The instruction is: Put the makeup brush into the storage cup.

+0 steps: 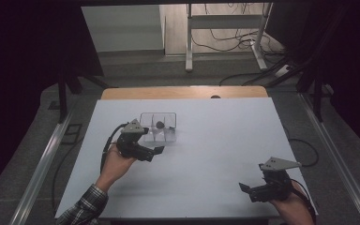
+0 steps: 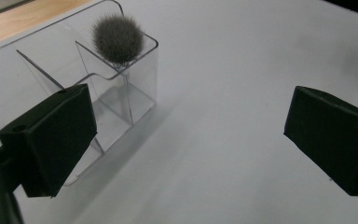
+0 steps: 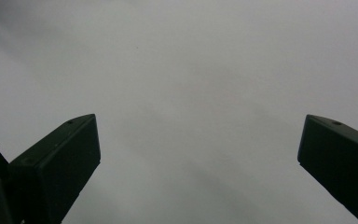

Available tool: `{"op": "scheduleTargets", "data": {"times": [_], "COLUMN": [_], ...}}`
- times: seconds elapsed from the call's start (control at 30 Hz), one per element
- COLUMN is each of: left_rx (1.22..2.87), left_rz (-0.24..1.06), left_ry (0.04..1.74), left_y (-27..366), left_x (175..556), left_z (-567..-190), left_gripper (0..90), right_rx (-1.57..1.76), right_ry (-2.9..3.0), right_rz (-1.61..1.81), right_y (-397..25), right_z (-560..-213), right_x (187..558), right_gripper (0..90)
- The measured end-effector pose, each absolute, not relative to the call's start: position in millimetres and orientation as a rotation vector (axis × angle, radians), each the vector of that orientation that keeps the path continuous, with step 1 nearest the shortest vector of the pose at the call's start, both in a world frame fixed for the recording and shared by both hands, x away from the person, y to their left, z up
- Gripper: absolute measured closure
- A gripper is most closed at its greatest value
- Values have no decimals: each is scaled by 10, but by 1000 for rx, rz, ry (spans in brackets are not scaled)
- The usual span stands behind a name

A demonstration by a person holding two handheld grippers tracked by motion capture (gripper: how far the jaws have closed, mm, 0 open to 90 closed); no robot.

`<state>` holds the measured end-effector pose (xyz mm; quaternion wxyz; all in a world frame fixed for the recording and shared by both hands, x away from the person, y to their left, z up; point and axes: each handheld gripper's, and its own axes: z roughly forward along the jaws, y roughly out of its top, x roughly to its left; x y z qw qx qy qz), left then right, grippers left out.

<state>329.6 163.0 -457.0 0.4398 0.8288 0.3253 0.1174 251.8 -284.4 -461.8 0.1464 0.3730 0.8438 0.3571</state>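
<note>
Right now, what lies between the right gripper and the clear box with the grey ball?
In the high view, the table is bare between the right gripper and the clear box; the fuzzy grey ball sits in a compartment.

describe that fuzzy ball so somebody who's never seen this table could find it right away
Start at the white table and find the clear divided box on its left half, just beyond the left gripper. The ball sits in one of the box's far compartments. It is small, round, dark grey and fluffy, the one soft, opaque thing among clear plastic walls.

Pompom (image 2: 118,38) in divided box (image 1: 168,136), apparently far compartment; box left on table (image 1: 215,154).
</note>
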Motion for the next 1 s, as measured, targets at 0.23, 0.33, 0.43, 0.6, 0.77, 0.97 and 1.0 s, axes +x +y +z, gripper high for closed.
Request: {"op": "scheduleTargets", "data": {"times": [0.23, 0.33, 0.43, 0.6, 0.77, 0.97, 1.0], "left_rx": [2060, 2058, 2057, 2056, 2058, 2060, 2059], "left_rz": [291, 290, 292, 291, 290, 288, 288], "left_ry": [814, 816, 818, 823, 828, 833, 834], "left_y": [1657, 1668, 1680, 1705, 1722, 1744, 1749], "left_x": [3247, 3230, 3213, 3182, 3145, 3090, 3082], "left_z": [-4583, -4584, -4585, -4591, -4602, -4610, -4610], "left_gripper": [24, 24, 25, 25, 25, 23, 22], "right_rx": [1069, 1069, 1067, 1066, 1067, 1065, 1065], "right_ry": [2429, 2429, 2429, 2430, 2427, 2427, 2427], "right_rz": [1023, 1023, 1021, 1023, 1025, 1025, 1024], "right_y": [-2842, -2841, -2843, -2843, -2845, -2843, -2842], "right_z": [-4620, -4620, -4620, -4620, -4618, -4615, -4616], "right_x": [2518, 2518, 2519, 2518, 2517, 2515, 2515], "right_gripper": [0, 0, 0, 0, 0, 0, 0]}}
